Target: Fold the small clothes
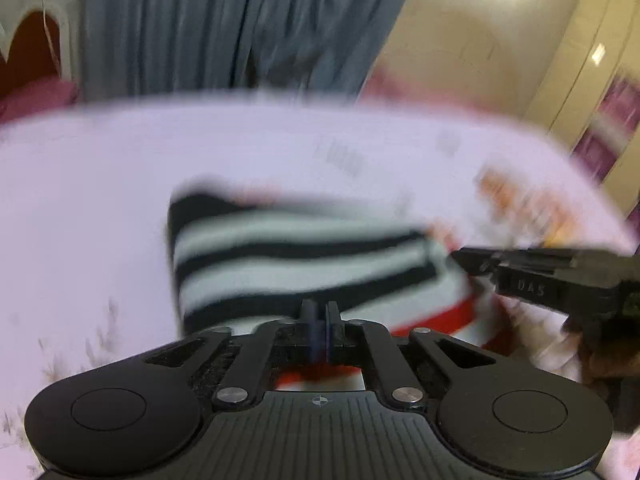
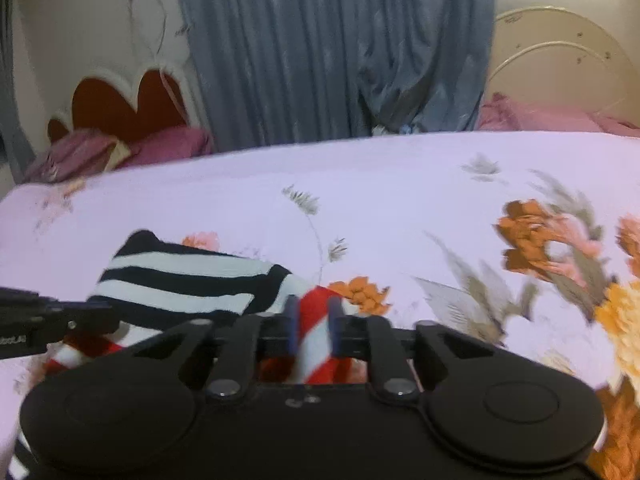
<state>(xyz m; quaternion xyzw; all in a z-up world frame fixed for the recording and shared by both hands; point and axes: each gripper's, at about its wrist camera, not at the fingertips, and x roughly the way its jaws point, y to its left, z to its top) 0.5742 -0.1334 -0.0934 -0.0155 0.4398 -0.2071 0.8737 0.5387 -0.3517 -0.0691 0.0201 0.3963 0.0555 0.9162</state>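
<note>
A small striped garment (image 1: 304, 256), black and white with a red and white part, lies on the floral bed sheet (image 1: 100, 200). My left gripper (image 1: 320, 312) is shut on its near edge; the view is blurred. My right gripper (image 2: 314, 312) is shut on the red and white part (image 2: 316, 336) of the same garment (image 2: 184, 280). The right gripper also shows at the right of the left wrist view (image 1: 540, 272), and the left gripper at the left of the right wrist view (image 2: 48, 320).
The bed sheet (image 2: 400, 208) has orange flower prints (image 2: 532, 236) at the right. Blue curtains (image 2: 332, 52) hang behind the bed. Pink pillows (image 2: 168, 144) and a headboard (image 2: 128, 100) lie at the far left.
</note>
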